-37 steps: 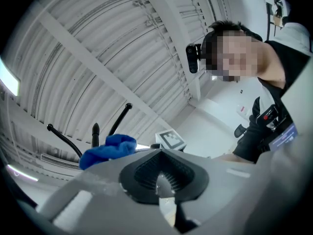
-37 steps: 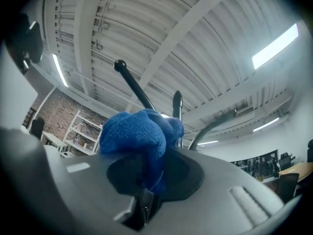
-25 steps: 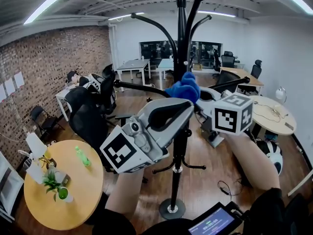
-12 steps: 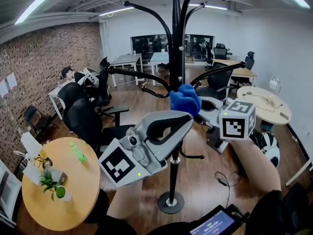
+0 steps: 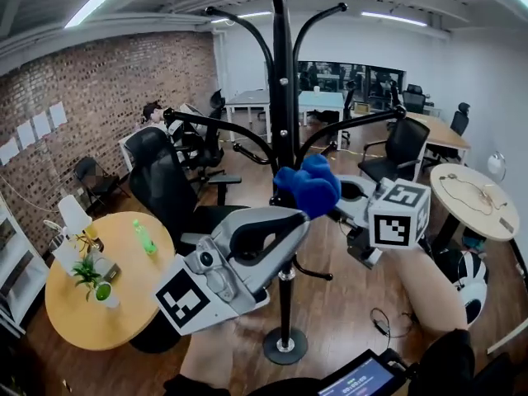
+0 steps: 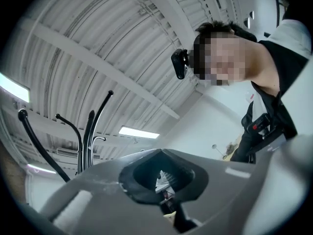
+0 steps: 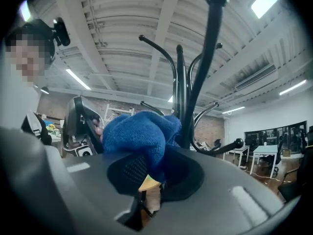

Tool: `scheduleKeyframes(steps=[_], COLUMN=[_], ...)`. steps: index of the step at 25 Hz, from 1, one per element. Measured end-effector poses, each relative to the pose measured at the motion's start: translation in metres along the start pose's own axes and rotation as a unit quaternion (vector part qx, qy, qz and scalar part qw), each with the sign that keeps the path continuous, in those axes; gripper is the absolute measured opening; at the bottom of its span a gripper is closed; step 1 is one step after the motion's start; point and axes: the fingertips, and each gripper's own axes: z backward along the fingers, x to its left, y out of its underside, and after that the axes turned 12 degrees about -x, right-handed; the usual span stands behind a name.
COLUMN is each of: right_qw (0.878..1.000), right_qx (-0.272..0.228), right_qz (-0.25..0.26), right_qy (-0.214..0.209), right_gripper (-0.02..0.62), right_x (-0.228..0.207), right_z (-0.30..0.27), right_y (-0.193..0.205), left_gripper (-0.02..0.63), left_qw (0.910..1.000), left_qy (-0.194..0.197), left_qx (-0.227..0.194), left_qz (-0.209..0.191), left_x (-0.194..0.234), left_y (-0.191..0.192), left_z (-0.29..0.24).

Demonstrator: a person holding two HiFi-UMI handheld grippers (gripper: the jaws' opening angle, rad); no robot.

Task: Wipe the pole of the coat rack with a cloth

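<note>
**Cloth on the shaft below the hooks: press on, stroke long**

Head view: the slim black metal pole (image 5: 281, 89) of the coat rack rose through the middle of the picture. The bunched blue fleecy cloth (image 5: 308, 186) sat at its front, just below where the curved hook arms (image 5: 363, 124) branch off. The right gripper (image 5: 332, 202) pinched that cloth from the right. The left gripper (image 5: 290, 223) hung lower, across the pole's front, carrying nothing.

Left gripper view: its jaws were pressed together, with only the room showing through their opening. The pole (image 6: 88, 140) stood off to the left, so this gripper was not steadying the rack.

Right gripper view: the jaws were clamped on the cloth (image 7: 139, 131), which bulged up ahead of them, with the pole (image 7: 180, 97) just behind. Contact looked likely, though the wad hid the meeting line.

The step seemed to call for pushing the wad firmly onto the shaft and drawing it in long strokes, working round the sides and keeping clear of the hooks. The rack might rock on its round base (image 5: 285, 346), so the idle gripper could brace it.
</note>
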Motion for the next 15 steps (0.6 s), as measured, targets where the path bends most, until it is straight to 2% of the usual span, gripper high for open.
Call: scheduleKeyframes(steps=[4,9,12,15], right_qw=[0.998,0.994,0.988,0.982], right_qx=[0.001,-0.056,-0.102,-0.151], right_qz=[-0.012,-0.035,-0.037,0.004], right_qy=[-0.058,-0.091,-0.110,-0.115], right_gripper=[0.051,0.051,0.051,0.051], right_x=[-0.021,-0.048,-0.050,-0.049], right_z=[0.030,0.040,0.045,0.055], right_y=[0.006,-0.029,-0.055,-0.083], left_gripper=[0.003,0.003,0.003,0.003], left_qw=[0.9972,0.9899,0.9865,0.9864], left_qy=[-0.052,-0.110,-0.124,-0.117], left_qx=[0.039,0.066,0.076,0.081], left_qz=[-0.036,-0.059,-0.076,-0.082], left_x=[-0.012,-0.005,-0.002,-0.002], left_y=[0.039,0.064,0.067,0.067], left_z=[-0.032,-0.052,-0.063,-0.074])
